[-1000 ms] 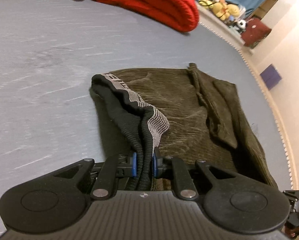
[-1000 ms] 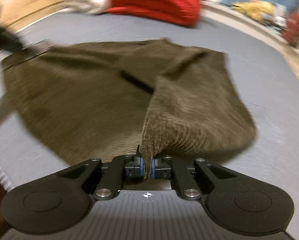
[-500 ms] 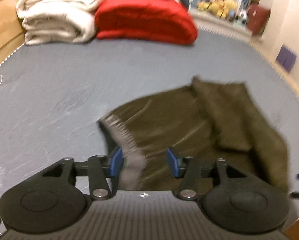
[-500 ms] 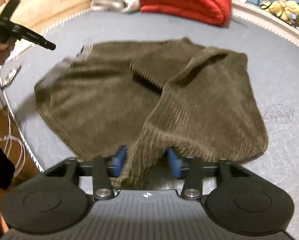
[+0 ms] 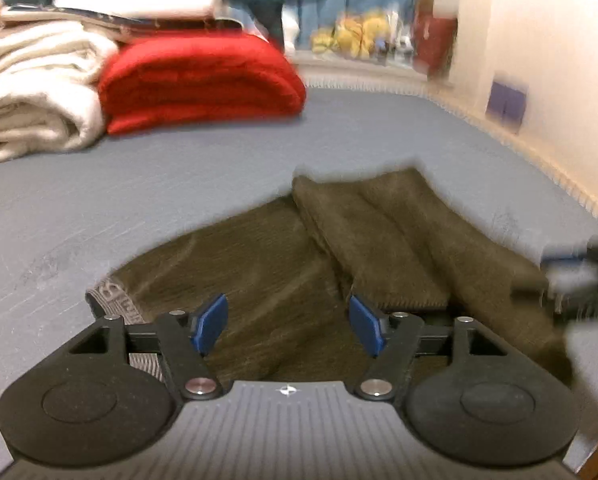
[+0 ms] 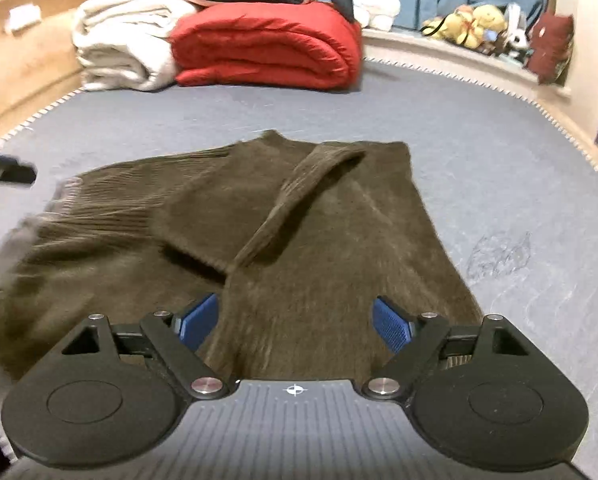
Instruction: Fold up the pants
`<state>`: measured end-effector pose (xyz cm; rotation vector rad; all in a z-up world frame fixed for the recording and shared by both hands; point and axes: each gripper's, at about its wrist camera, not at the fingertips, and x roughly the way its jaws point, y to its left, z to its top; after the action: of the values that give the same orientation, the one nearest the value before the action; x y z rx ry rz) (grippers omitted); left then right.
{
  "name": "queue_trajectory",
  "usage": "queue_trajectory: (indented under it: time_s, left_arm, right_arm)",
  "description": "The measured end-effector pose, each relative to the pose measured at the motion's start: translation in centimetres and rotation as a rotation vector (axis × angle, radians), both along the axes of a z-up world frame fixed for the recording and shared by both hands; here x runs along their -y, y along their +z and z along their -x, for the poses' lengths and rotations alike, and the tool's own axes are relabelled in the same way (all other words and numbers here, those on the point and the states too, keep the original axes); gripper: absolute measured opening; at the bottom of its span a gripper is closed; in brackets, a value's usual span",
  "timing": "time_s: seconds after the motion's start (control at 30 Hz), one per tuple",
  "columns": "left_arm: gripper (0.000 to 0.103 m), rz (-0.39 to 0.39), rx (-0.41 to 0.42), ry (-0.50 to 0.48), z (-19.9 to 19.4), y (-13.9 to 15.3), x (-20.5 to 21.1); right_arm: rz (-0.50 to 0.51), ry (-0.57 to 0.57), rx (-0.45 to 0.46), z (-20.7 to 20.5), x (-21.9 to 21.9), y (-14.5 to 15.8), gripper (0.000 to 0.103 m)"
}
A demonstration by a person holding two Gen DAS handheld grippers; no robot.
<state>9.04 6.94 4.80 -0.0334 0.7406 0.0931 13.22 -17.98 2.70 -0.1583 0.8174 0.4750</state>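
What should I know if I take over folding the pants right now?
Left gripper: jaws opening, nothing pinched; the pants lie under it.
Right gripper: jaws opening too; cloth sits between the pads but they do not press on it.
Pants: brown, lying on the grey bed, folded over once, with a loose flap slanting across the top. The grey waistband peeks out at the left gripper's side.
Done: one fold laid down and let go.
Left: probably smooth the flap, then fold again into a smaller bundle.
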Motion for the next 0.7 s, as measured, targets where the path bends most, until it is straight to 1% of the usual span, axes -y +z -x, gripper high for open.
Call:
queue_trajectory:
  time_s: [0.03,0.07,0.1,0.13,0.23,0.3,0.33,0.43,0.53,0.57,0.6,0.63,0.67,0.7]
  left_arm:
    - [0.072,0.020,-0.018,-0.007,-0.6,-0.3,0.1]
    - [0.073,0.053,0.006,-0.036,-0.9,-0.4,0.0]
    - [0.073,0.055,0.011,-0.047,-1.3,-0.5,-0.1]
    - [0.073,0.051,0.001,-0.038,-1.7,-0.4,-0.4]
    - [0.074,0.129,-0.032,0.003,-2.7,-0.3,-1.7]
    - [0.076,0.158,-0.076,0.019,-3.1,-0.8,-2.2]
    - [0.076,0.159,-0.095,0.024,-2.8,-1.0,-2.3]
    - [0.076,0.134,-0.145,0.010,-2.2,-1.4,-2.1]
    - [0.078,0.102,-0.140,-0.013,-1.0,-1.6,-2.0]
    - [0.078,0.090,-0.136,-0.014,-0.8,-1.7,-2.2]
    - [0.078,0.080,-0.133,-0.009,-0.6,-1.7,-2.3]
    - [0.078,0.073,-0.127,-0.002,-0.5,-1.8,-2.5]
    - [0.078,0.067,-0.123,0.001,-0.3,-1.7,-2.6]
    - [0.078,0.063,-0.120,0.004,-0.3,-1.7,-2.8]
  right_arm:
    - [0.000,-0.015,0.012,-0.5,-0.4,-0.5,0.085]
    - [0.006,-0.026,0.016,-1.1,-1.0,-1.1,0.085]
    - [0.014,-0.033,0.013,-1.8,-1.7,-1.8,0.085]
    - [0.020,-0.040,0.003,-2.5,-2.2,-2.4,0.085]
    - [0.011,-0.073,-0.053,-4.6,-3.4,-4.0,0.086]
    - [0.011,-0.087,-0.082,-5.6,-4.4,-4.9,0.088]
    - [0.023,-0.080,-0.091,-6.0,-5.1,-5.2,0.091]
    - [0.081,-0.063,-0.121,-6.7,-6.8,-6.5,0.093]
    - [0.137,-0.055,-0.135,-6.9,-7.9,-7.3,0.093]
    - [0.150,-0.055,-0.135,-6.9,-8.1,-7.3,0.091]
    - [0.153,-0.061,-0.137,-6.9,-8.1,-7.1,0.088]
    - [0.153,-0.066,-0.137,-6.9,-8.0,-6.9,0.071]
    - [0.147,-0.072,-0.137,-6.9,-7.8,-6.5,0.050]
    - [0.126,-0.078,-0.145,-6.8,-7.4,-5.9,0.039]
